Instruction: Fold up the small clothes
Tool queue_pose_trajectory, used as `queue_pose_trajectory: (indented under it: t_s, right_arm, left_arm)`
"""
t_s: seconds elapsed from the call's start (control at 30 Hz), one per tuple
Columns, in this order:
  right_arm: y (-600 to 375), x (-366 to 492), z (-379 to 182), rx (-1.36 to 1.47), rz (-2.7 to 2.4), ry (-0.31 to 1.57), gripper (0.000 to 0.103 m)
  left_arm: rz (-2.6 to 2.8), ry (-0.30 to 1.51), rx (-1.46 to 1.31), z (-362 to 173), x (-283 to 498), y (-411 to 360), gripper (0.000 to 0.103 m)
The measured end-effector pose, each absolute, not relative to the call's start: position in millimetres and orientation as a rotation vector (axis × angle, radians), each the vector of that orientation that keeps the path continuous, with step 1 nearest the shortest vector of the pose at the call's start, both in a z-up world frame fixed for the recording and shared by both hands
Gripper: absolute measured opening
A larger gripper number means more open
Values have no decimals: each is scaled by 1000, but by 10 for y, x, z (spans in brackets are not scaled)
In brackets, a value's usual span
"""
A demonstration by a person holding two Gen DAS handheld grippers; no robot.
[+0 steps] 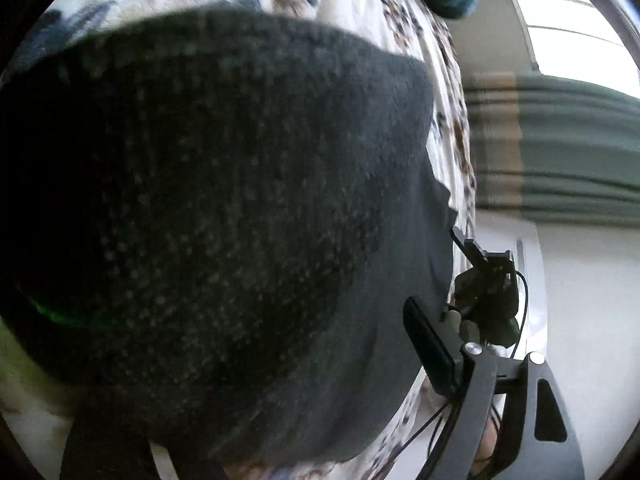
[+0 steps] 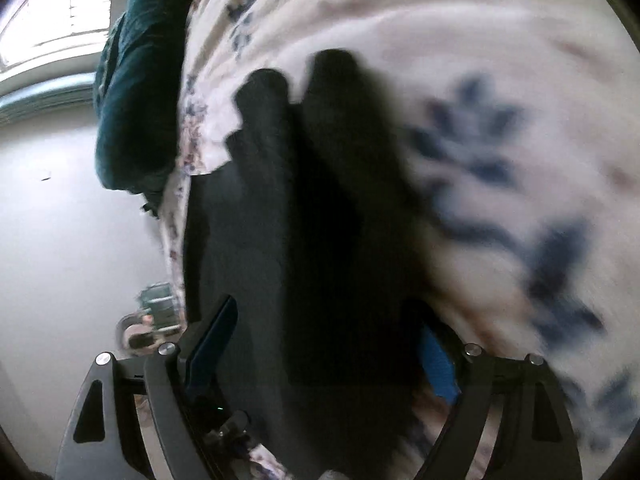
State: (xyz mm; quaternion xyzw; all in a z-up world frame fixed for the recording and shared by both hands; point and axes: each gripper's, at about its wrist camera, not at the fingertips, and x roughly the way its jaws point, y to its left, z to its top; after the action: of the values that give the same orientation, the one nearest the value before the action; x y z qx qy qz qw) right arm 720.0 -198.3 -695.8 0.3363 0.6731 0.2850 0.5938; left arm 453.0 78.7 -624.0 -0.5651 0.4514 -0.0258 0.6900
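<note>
A dark grey knitted garment (image 1: 224, 200) fills most of the left wrist view, draped close over the lens and over my left gripper, whose right finger (image 1: 430, 352) alone shows beside the cloth. The other gripper (image 1: 486, 276) appears small at the right, at the garment's edge. In the right wrist view the same dark garment (image 2: 312, 240) hangs between my right gripper's blue-padded fingers (image 2: 212, 344), which stand wide apart around it. It lies over a white bedsheet with blue flowers (image 2: 500, 160).
A teal blanket or pillow (image 2: 136, 112) lies at the bed's edge. Beyond it are a pale floor (image 2: 60, 220), a bright window (image 1: 580, 32) and green-grey curtains (image 1: 560, 144). Both views are motion-blurred.
</note>
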Motion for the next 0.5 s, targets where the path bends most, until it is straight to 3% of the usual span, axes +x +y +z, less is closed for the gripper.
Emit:
queue_pose_trajectory:
  t_s: [0.03,0.07,0.1,0.13,0.17,0.2,0.23,0.5]
  right_arm:
    - [-1905,7226,-6967,770,677,1566,89]
    - [-1836,7239,-6973,756,681,1567,89]
    - [-1782,7247,-6977,757,680,1562,89]
    - [-1747,7246,-6967,752,678,1554,87]
    - [-1726,7230,-6947,743,671,1544,69]
    - [-1723,7195,-6948,728,651,1553,29]
    - [-1725,7177,-6963,733,639,1562,23]
    - [-2041,6285,-6366,844,522,1456,22]
  left_arm:
    - [-40,996,-1271,-6213,4524,799,80]
    - [-15,979,-1277,-6175,4523,830,68]
    - [7,980,-1269,-6152,4528,860,41]
    - [14,979,-1276,-6130,4542,917,33]
    - [5,972,-1287,-6106,4550,959,29]
    - [4,970,-1280,-6070,4587,977,26]
    - [-5,970,-1271,-6027,4600,997,26]
    - [-182,1062,-1132,-5555,4809,1355,25]
